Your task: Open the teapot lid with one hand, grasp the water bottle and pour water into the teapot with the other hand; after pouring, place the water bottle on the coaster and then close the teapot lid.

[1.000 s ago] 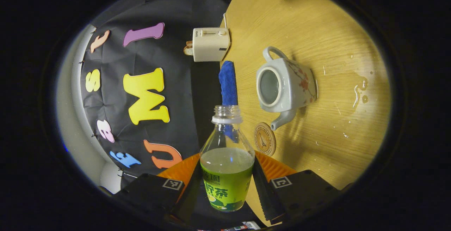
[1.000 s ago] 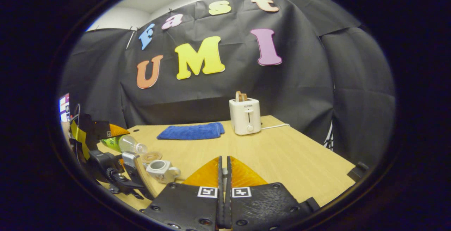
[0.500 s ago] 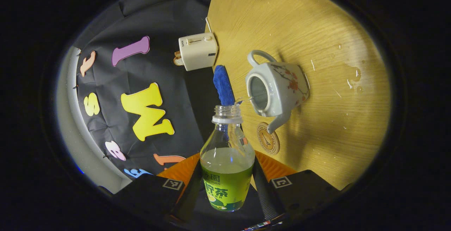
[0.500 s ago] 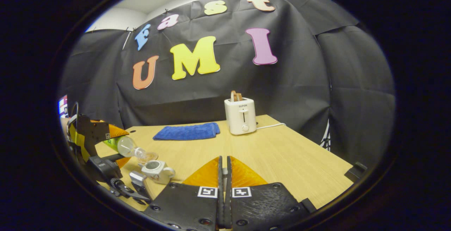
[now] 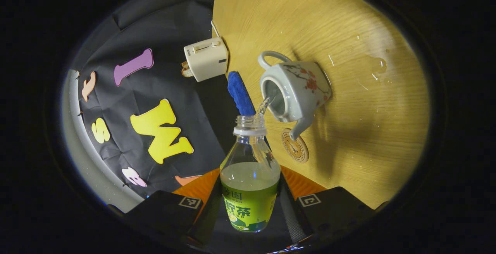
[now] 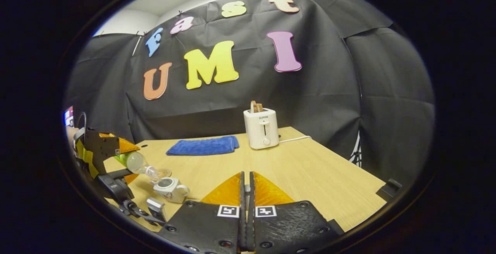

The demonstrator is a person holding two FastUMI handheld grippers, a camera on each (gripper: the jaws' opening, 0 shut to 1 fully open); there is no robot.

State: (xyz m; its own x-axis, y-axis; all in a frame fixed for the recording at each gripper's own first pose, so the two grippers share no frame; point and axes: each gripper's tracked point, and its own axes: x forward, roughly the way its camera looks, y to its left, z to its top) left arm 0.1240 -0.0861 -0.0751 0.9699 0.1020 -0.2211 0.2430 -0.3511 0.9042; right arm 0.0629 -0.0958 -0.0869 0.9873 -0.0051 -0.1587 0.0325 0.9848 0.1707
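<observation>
Left claw point(image 5: 250, 203) pinches the water bottle point(image 5: 250, 184) at its label band, tipped, stream entering the open teapot point(image 5: 296, 91) on the bench point(image 5: 348, 137). Coaster point(image 5: 295, 150) sits by the spout. Right claw point(image 6: 246, 192) is pressed together; a held lid, cannot tell. Bottle likely light, squashy, slick: hold at label, gently.

We see a clear plastic bottle point(image 5: 250, 176) with a glossy label, a shiny glazed ceramic teapot point(image 5: 296, 89), a fuzzy cloth towel point(image 6: 201, 146), and a matt wood-grain table point(image 5: 348, 130).
</observation>
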